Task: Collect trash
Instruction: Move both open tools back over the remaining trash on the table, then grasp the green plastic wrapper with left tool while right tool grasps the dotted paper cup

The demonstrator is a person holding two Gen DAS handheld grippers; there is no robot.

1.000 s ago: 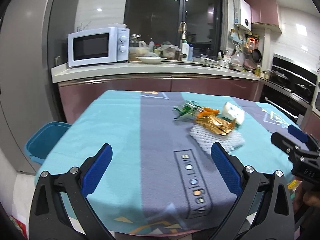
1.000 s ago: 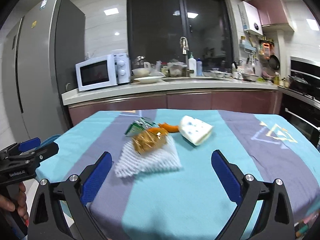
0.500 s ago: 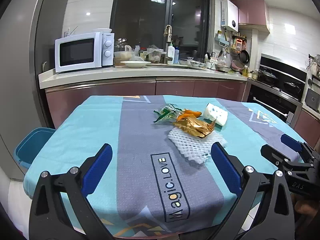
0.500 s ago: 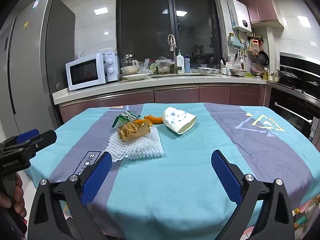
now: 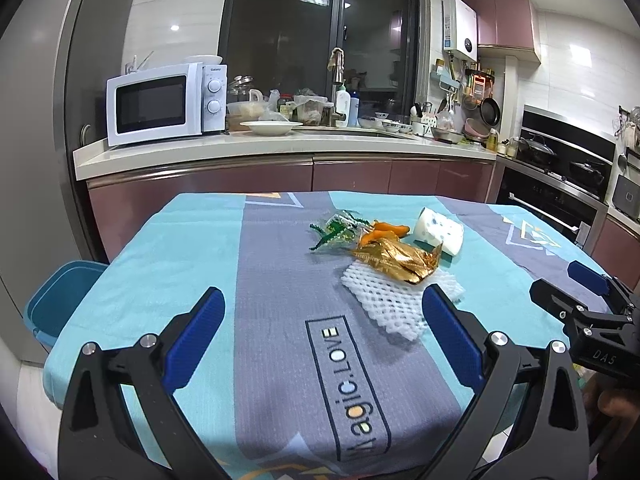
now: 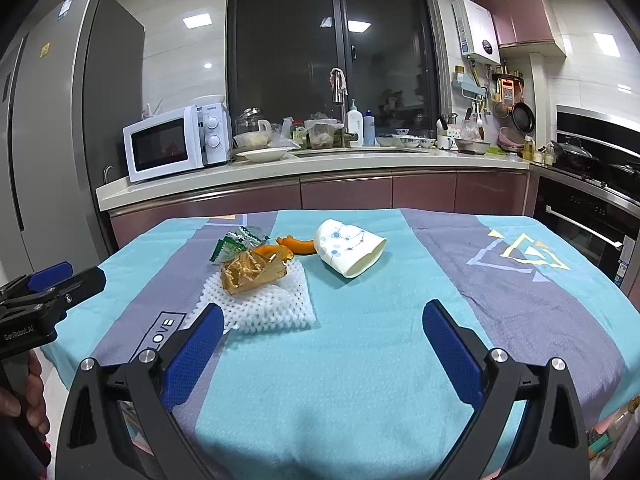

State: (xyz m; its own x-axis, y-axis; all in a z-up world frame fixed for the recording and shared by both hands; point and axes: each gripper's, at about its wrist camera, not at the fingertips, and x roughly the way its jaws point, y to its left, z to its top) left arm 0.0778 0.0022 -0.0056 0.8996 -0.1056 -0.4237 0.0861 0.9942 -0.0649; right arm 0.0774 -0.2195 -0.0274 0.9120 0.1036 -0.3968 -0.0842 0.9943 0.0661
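A table with a blue and grey cloth (image 5: 192, 248) stood in a kitchen. A small heap of trash lay on the far half of it.

At the bottom of the heap was a white foam net (image 5: 390, 304), lying flat. A crinkly gold wrapper (image 5: 396, 260) rested on top of the net. Just behind the wrapper lay some orange peel (image 5: 386, 230). Beside the peel, on the left, was a green and clear wrapper (image 5: 336, 230). A white paper cup (image 6: 348, 250) with blue dots lay on its side just to the right of the peel, with its open end turned to the right.

The left gripper (image 5: 322, 340) was held over the near edge of the table. Its two blue fingers (image 5: 196, 336) were spread wide apart and held nothing. The foam net showed just past its right finger, but the view bent things, so it was hard to say if they touched.

The right gripper (image 6: 320, 354) was also over the near edge, with its fingers spread wide and nothing between them. The trash lay ahead of it, a little to the left.

A blue bin (image 5: 60, 300) sat on the floor, low down by the left side of the table. A white microwave (image 5: 164, 104) stood on the counter behind.
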